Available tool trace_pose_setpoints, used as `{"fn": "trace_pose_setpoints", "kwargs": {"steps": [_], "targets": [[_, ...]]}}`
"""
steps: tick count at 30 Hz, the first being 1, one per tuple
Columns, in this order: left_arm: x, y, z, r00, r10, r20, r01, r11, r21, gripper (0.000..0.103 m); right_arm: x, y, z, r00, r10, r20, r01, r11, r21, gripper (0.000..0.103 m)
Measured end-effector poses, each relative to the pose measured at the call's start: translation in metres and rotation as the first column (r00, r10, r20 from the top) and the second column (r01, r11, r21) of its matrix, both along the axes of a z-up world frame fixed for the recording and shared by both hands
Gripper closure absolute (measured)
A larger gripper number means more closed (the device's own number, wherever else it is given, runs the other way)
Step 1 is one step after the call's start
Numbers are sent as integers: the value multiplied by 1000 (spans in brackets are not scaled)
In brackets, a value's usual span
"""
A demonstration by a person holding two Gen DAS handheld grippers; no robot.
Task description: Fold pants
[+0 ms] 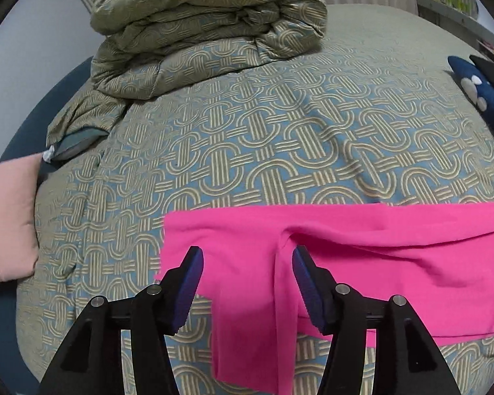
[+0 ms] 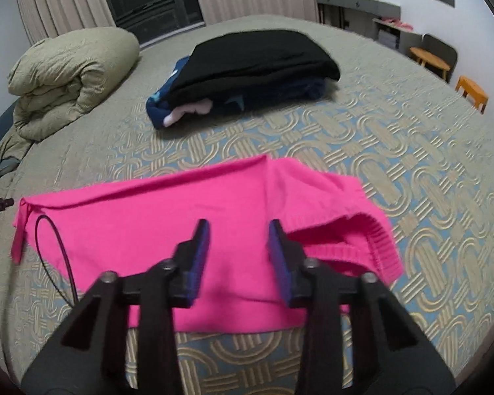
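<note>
Bright pink pants (image 1: 362, 256) lie folded on the patterned bedspread (image 1: 247, 138). In the left wrist view a loose pink strip (image 1: 250, 329) runs toward me from the folded part. My left gripper (image 1: 247, 256) is open, its jaws either side of that strip, holding nothing. In the right wrist view the pants (image 2: 154, 223) lie flat with the ribbed waistband (image 2: 375, 240) at the right. My right gripper (image 2: 238, 233) is open just above the cloth, left of the waistband.
A rolled duvet (image 1: 207, 26) lies at the back left of the bed, also in the right wrist view (image 2: 72, 75). A stack of black and navy clothes (image 2: 257, 65) sits behind the pants. A pink pillow (image 1: 6, 217) is at the left. A thin black cable (image 2: 56, 247) crosses the cloth. Orange stools (image 2: 471, 92) stand by the bed.
</note>
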State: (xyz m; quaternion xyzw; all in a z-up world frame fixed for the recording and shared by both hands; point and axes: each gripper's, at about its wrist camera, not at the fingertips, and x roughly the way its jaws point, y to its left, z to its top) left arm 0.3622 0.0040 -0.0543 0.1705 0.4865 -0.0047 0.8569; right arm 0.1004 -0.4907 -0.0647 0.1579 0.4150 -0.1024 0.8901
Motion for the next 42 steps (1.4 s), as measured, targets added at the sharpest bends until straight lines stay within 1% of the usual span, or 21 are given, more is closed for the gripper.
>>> {"fn": "trace_pose_setpoints", "kwargs": {"steps": [1, 2, 7, 11, 14, 16, 18, 19, 20, 23, 25, 28, 29, 30, 32, 33, 34, 35, 38, 39, 42], "targets": [[-3, 2, 0, 1000, -3, 2, 3, 1000, -3, 45, 0, -1, -3, 1000, 3, -11, -3, 1000, 7, 81], [-6, 2, 0, 1000, -8, 4, 8, 1000, -2, 45, 2, -2, -7, 1000, 4, -29, -4, 1000, 8, 85], [-25, 0, -15, 998, -55, -18, 55, 998, 14, 43, 26, -23, -41, 990, -28, -140, 27, 1000, -9, 91], [-37, 6, -26, 997, -60, -52, 61, 998, 21, 43, 42, -55, -45, 982, -134, -136, 129, 990, -50, 93], [-40, 21, -31, 997, -39, -65, 40, 999, 9, 43, 47, -90, -41, 968, -235, -85, 241, 968, 65, 93], [-36, 37, -33, 997, 2, -78, -3, 1000, -12, 43, 51, -109, -45, 949, -298, -103, 310, 942, 127, 93], [-33, 56, -34, 995, 51, -89, -56, 997, -56, 43, 56, -122, -50, 936, -321, -146, 346, 916, 202, 93], [-32, 63, -34, 994, 63, -90, -70, 995, -77, 43, 56, -122, -48, 933, -328, -149, 353, 914, 199, 93], [-31, 71, -33, 993, 75, -90, -84, 991, -101, 42, 56, -117, -44, 931, -332, -149, 355, 920, 165, 93], [-30, 84, -36, 990, 96, -107, -111, 983, -143, 38, 59, -86, -23, 930, -339, -145, 328, 940, -95, 88], [-35, 86, -37, 988, 76, -134, -103, 972, -211, 38, 60, -56, -12, 947, -296, -127, 265, 940, -217, 85], [-56, 70, -37, 991, -14, -134, -24, 959, -281, 32, 58, -17, -1, 979, -176, -108, 144, 957, -252, 82], [-63, 64, -38, 991, -40, -128, 1, 958, -288, 26, 57, -2, 2, 986, -136, -100, 106, 961, -256, 82], [-72, 51, -42, 990, -76, -122, 40, 961, -274, 23, 55, 9, 4, 990, -105, -95, 77, 963, -260, 82], [-78, 34, -53, 985, -114, -130, 87, 976, -202, 24, 54, 34, 9, 995, -42, -89, 16, 961, -277, 82], [-79, 23, -64, 980, -133, -150, 112, 984, -140, 40, 53, 47, 11, 996, -9, -85, -16, 957, -288, 82], [-78, 18, -72, 974, -144, -175, 124, 985, -117, 62, 53, 58, 13, 997, 14, -81, -38, 954, -297, 82], [-75, 16, -75, 968, -149, -201, 128, 985, -113, 95, 50, 68, 17, 996, 41, -73, -62, 949, -308, 82], [-61, 26, -52, 973, -125, -192, 98, 984, -146, 99, 38, 89, 29, 993, 106, -54, -118, 929, -351, 81], [-51, 33, -36, 980, -111, -162, 93, 989, -117, 99, 34, 95, 32, 992, 114, -48, -123, 920, -371, 81], [-17, 53, 2, 994, -53, -92, 50, 998, -37, 99, 21, 97, 42, 994, 107, -22, -107, 911, -398, 70]]}}
